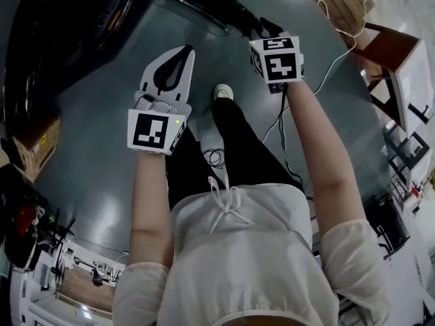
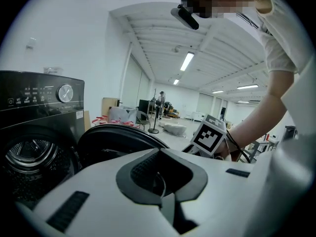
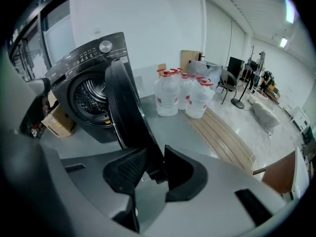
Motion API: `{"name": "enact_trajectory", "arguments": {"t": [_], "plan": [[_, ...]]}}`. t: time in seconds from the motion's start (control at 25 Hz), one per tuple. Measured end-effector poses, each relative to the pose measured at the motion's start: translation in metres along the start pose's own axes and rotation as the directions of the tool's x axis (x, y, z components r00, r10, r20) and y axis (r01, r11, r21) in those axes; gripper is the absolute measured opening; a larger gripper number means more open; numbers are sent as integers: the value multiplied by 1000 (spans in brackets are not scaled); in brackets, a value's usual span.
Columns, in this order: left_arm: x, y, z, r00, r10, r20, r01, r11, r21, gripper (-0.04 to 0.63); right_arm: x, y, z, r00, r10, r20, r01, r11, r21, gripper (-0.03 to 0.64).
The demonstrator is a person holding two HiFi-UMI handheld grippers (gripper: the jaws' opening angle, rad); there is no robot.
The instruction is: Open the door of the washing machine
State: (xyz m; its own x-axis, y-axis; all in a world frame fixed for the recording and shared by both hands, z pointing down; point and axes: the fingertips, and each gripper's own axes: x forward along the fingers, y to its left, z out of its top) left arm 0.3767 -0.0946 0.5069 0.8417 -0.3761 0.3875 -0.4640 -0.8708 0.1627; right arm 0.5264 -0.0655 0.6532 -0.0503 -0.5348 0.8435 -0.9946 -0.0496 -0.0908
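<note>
A black front-loading washing machine stands at the left of the right gripper view, its drum showing. Its round dark door is swung out, edge-on toward me. My right gripper is shut on the door's outer edge, which runs down between the two pads. In the head view the right gripper reaches the door's rim below its marker cube. My left gripper hangs shut and empty over the floor, apart from the door. From the left gripper I see the machine and the door ahead.
Several large water bottles stand behind the door by the wall, with a cardboard box left of the machine. Wooden slats lie on the floor to the right. A cable and a brown cabinet lie on the right.
</note>
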Motion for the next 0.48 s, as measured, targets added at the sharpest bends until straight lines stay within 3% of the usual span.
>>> {"name": "enact_trajectory", "arguments": {"t": [0.16, 0.48], "plan": [[4, 0, -10, 997, -20, -79, 21, 999, 23, 21, 3, -16, 5, 999, -27, 24, 26, 999, 33, 112], [-6, 5, -14, 998, -5, -70, 7, 1000, 18, 21, -2, -30, 13, 996, -88, 21, 87, 995, 52, 73]]}}
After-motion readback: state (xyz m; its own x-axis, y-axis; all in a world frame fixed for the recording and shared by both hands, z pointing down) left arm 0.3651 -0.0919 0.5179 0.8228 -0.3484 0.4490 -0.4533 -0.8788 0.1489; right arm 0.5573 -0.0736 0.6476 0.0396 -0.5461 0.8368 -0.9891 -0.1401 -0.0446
